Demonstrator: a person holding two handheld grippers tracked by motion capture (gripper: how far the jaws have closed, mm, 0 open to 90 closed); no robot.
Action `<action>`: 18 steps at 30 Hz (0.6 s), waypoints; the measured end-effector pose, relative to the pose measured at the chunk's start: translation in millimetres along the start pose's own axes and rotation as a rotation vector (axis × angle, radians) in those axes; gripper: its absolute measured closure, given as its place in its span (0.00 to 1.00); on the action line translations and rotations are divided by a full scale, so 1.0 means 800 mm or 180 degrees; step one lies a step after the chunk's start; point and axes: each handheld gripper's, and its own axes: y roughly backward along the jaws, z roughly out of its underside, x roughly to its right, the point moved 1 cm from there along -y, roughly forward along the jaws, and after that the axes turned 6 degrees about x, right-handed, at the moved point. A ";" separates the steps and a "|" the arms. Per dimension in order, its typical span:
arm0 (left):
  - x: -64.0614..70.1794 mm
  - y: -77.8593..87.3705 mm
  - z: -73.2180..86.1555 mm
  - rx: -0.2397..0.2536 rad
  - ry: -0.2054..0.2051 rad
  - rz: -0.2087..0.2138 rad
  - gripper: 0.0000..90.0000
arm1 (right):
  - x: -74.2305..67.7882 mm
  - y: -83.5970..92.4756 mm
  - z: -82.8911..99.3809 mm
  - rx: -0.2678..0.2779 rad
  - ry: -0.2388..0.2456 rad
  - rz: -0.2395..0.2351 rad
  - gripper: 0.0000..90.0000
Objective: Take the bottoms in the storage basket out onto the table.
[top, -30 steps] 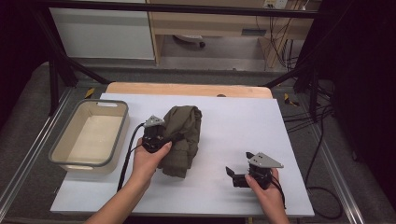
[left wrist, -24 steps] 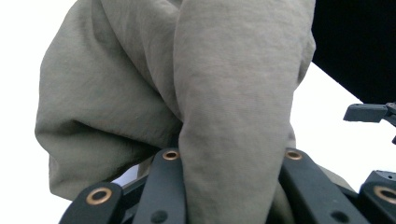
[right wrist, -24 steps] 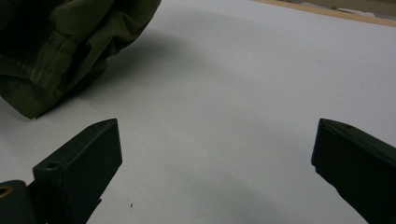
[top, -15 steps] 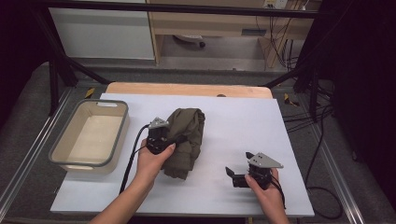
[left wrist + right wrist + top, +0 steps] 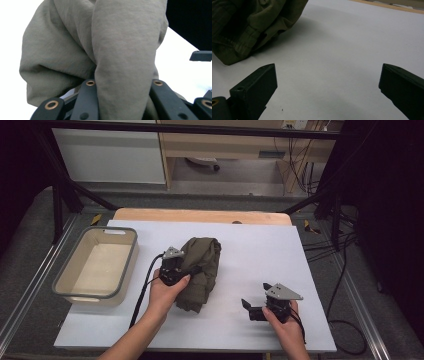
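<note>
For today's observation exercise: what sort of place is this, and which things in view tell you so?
Probably a lab or workshop recording station: a white-topped table inside a black metal frame, loose cables on the floor, and a person working an olive garment with a hand-held left gripper.

This is a lab set up for recording handling work, not a home. A white sheet (image 5: pixel 260 250) covers a wooden table (image 5: pixel 200 215) that stands inside a black metal frame (image 5: pixel 65 195), with dark curtains (image 5: pixel 385 195) at both sides. Loose cables (image 5: pixel 345 245) run over the grey floor (image 5: pixel 30 245) at the right. Behind the table stand a white cabinet (image 5: pixel 110 155) and a wooden bench (image 5: pixel 225 145) with wiring beneath it.
</note>
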 end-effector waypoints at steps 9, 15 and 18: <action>0.001 -0.004 0.003 -0.0032 -0.0021 0.0006 0.79 | 0.000 0.000 0.000 -0.0001 0.0002 0.0003 0.03; 0.000 -0.005 0.004 -0.0039 -0.0020 -0.0001 0.79 | -0.001 -0.001 0.000 -0.0004 0.0008 -0.0008 0.03; 0.000 -0.006 0.004 -0.0043 -0.0023 -0.0001 0.79 | -0.001 0.000 0.000 0.0000 0.0007 -0.0003 0.03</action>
